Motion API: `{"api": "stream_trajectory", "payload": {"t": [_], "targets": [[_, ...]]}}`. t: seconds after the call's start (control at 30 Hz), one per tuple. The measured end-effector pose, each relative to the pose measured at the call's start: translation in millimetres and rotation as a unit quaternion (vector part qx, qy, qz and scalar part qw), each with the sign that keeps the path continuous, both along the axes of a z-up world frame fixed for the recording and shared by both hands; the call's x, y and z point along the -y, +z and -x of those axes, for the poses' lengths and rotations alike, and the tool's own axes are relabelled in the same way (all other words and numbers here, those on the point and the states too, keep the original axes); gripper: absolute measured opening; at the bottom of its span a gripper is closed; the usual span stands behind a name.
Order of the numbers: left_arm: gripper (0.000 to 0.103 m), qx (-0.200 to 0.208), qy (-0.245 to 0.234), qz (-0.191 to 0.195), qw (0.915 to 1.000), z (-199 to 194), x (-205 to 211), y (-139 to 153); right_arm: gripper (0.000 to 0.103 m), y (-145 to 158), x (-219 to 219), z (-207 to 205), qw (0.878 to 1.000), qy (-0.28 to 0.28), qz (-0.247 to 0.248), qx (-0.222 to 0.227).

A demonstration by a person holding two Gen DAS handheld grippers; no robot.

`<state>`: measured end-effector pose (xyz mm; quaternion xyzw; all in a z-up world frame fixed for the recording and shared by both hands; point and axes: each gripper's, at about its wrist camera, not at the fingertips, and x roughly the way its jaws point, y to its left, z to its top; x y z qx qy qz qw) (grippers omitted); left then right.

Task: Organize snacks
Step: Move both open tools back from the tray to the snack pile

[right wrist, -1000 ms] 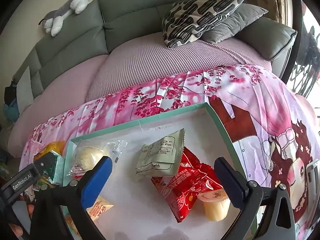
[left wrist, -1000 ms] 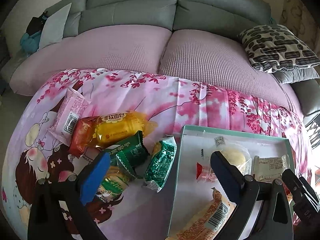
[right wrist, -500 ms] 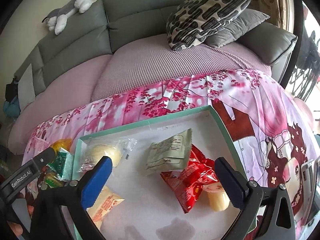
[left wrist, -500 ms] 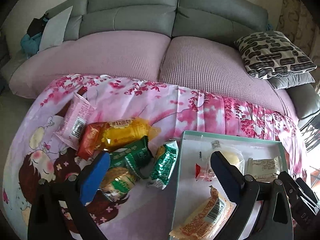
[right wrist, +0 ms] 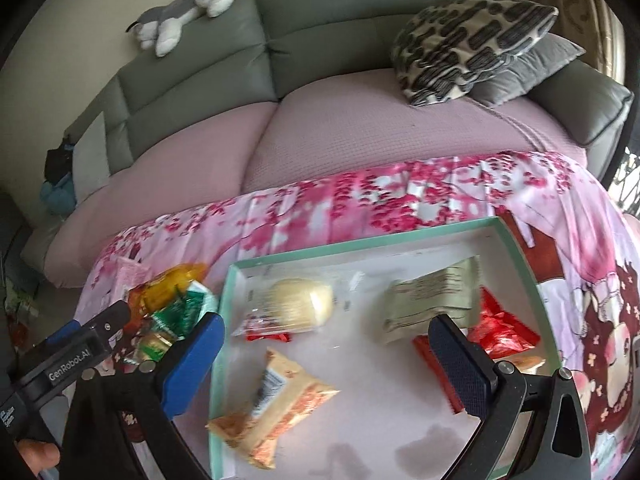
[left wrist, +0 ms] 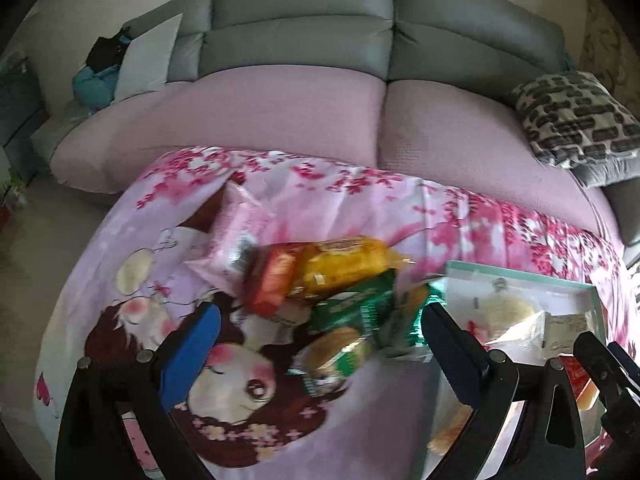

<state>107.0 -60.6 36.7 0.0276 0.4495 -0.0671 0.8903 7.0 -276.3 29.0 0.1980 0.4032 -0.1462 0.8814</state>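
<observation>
Two hand-held grippers hang over a flower-printed pink cloth (left wrist: 360,204) spread in front of a grey sofa (right wrist: 320,40), with a shallow green-rimmed tray (right wrist: 360,246) as the centre of the scene. The left gripper (left wrist: 316,334), jaws spread wide and holding nothing, is above a loose heap of snacks lying on the cloth just left of the tray: a pink packet (left wrist: 236,236), a red packet (left wrist: 272,284), a yellow packet (left wrist: 344,264), a green packet (left wrist: 356,304) and a round cake in a green wrapper (left wrist: 336,354). The right gripper (right wrist: 326,342), equally wide open and empty, is over the tray itself.

Only the right wrist view shows the tray's full contents: a pale round bun in clear wrap (right wrist: 298,306), a beige sachet (right wrist: 432,302), a crumpled red bag (right wrist: 500,332) and an orange packet with a barcode (right wrist: 276,404) at the tray's near-left corner. Only that view also takes in a stuffed toy (right wrist: 188,4) lying whole on the sofa back and a fingertip (right wrist: 38,454) under the left gripper's handle. The left wrist view alone shows the heap clearly; the tray appears there only as a blurred corner. A patterned cushion (right wrist: 468,40) sits on the sofa beyond the tray.
</observation>
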Motion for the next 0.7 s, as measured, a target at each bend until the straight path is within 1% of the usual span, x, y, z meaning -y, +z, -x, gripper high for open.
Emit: {"api": "stream_trajectory", "payload": {"t": [0.1, 0.27, 0.47, 0.7], "targets": [[0.100, -0.004, 0.011, 0.005, 0.9999, -1.3, -16.5, 0.1, 0.103, 0.8, -11.5, -4.4, 1.000, 0.015, -0.004, 0.002], [0.100, -0.008, 0.044, -0.004, 0.9990, -5.7, -49.9, 0.4, 0.103, 0.0, -29.5, -11.8, 0.999, 0.041, -0.014, 0.007], [0.100, -0.019, 0.079, 0.011, 0.9966, -6.8, -86.5, -1.1, 0.103, -6.2, -50.1, -21.5, 0.998, 0.060, -0.019, -0.004], [0.100, -0.024, 0.087, 0.031, 0.9955, -5.4, -102.1, -3.9, 0.103, -14.1, -76.3, -34.7, 0.995, 0.091, -0.030, -0.002]]}}
